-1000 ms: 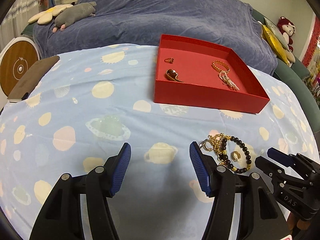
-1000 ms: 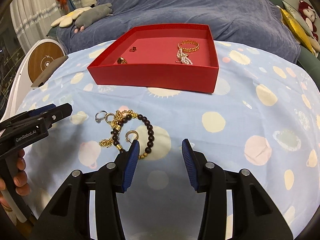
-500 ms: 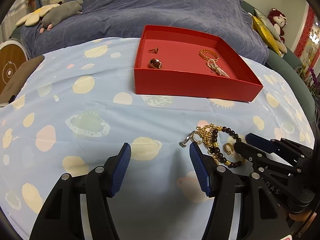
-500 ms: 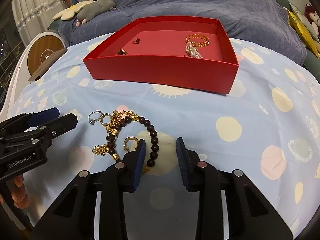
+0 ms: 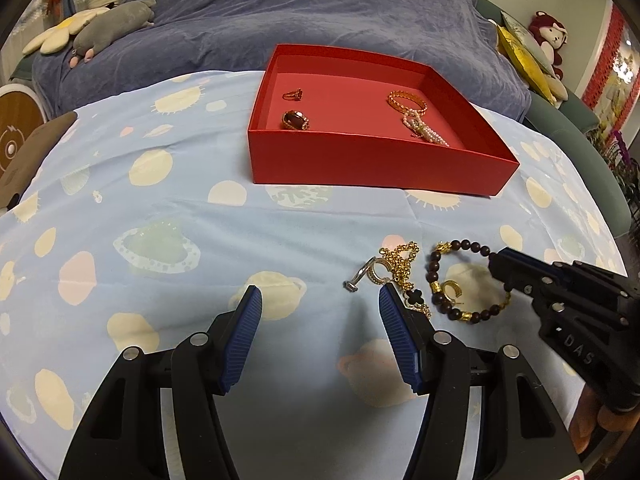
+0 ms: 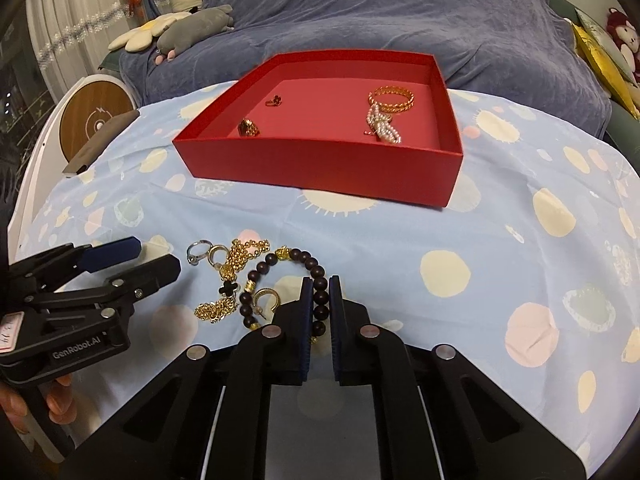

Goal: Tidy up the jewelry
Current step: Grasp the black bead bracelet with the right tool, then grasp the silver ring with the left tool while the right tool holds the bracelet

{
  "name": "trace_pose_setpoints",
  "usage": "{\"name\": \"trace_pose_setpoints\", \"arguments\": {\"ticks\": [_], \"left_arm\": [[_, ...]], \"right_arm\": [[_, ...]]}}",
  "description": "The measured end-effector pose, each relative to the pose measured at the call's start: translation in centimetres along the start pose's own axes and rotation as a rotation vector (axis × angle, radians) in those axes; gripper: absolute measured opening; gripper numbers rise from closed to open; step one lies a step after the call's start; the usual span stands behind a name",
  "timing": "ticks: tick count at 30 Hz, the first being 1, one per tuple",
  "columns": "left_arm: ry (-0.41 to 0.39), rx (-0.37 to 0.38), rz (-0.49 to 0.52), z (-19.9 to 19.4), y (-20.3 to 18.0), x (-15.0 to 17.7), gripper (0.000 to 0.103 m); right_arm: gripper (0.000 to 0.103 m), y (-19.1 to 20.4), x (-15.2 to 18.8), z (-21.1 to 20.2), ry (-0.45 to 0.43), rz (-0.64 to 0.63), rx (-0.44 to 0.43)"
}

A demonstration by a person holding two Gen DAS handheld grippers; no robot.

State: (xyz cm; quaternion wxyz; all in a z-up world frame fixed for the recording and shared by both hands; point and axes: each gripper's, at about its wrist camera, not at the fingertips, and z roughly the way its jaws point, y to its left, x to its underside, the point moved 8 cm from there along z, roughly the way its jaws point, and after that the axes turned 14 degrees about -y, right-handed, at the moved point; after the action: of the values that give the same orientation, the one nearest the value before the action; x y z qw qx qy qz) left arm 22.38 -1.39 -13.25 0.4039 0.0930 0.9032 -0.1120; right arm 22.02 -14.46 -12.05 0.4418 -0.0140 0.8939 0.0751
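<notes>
A dark bead bracelet [image 6: 298, 259] with gold spacers lies on the blue spotted cloth. My right gripper [image 6: 321, 294] is shut on its near side; it also shows in the left wrist view [image 5: 502, 270], touching the bracelet [image 5: 450, 278]. Beside it lie a gold chain with a black clover [image 6: 236, 268], a gold hoop earring [image 6: 269, 297] and silver rings [image 6: 199, 251]. My left gripper [image 5: 320, 304] is open and empty, just left of the pile. The red box [image 6: 320, 160] holds a gold bangle [image 6: 391, 98], pearls, and two rings.
A blue blanket-covered bed [image 5: 300, 12] lies behind the box, with plush toys [image 5: 112, 28] at its left. A round wooden disc [image 6: 94, 116] and a brown pad [image 6: 102, 140] sit at the cloth's left edge.
My right gripper has moved forward and shut on the bead bracelet. The bracelet has shifted apart from the gold chain. My left gripper stayed open.
</notes>
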Motion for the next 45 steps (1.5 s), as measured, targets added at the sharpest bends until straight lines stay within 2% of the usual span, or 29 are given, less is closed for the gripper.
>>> {"name": "trace_pose_setpoints", "arguments": {"ticks": [4, 12, 17, 19, 25, 33, 45], "left_arm": [[0.003, 0.004, 0.002, 0.2, -0.2, 0.2, 0.059], [0.002, 0.027, 0.024, 0.9, -1.6, 0.2, 0.057], [0.007, 0.035, 0.018, 1.6, -2.1, 0.1, 0.04], [0.014, 0.044, 0.011, 1.9, -2.2, 0.1, 0.026], [0.014, 0.059, 0.03, 2.2, -3.0, 0.1, 0.007], [-0.011, 0.071, 0.026, 1.3, -3.2, -0.6, 0.007], [-0.085, 0.077, -0.013, -0.9, -2.7, -3.9, 0.007]], "right_arm": [[0.007, -1.3, -0.8, -1.0, -0.015, 0.046, -0.002], [0.007, -2.8, 1.5, -0.4, 0.069, 0.109, -0.004], [0.007, -3.1, 2.2, -0.7, 0.08, 0.112, -0.012], [0.007, -3.3, 2.2, -0.8, 0.079, 0.113, -0.011], [0.007, -3.3, 2.2, -0.9, 0.081, 0.116, -0.018], [0.007, -2.3, 0.6, -1.7, 0.044, 0.114, -0.044], [0.007, -0.4, -5.2, -3.4, -0.079, 0.131, -0.085]]}}
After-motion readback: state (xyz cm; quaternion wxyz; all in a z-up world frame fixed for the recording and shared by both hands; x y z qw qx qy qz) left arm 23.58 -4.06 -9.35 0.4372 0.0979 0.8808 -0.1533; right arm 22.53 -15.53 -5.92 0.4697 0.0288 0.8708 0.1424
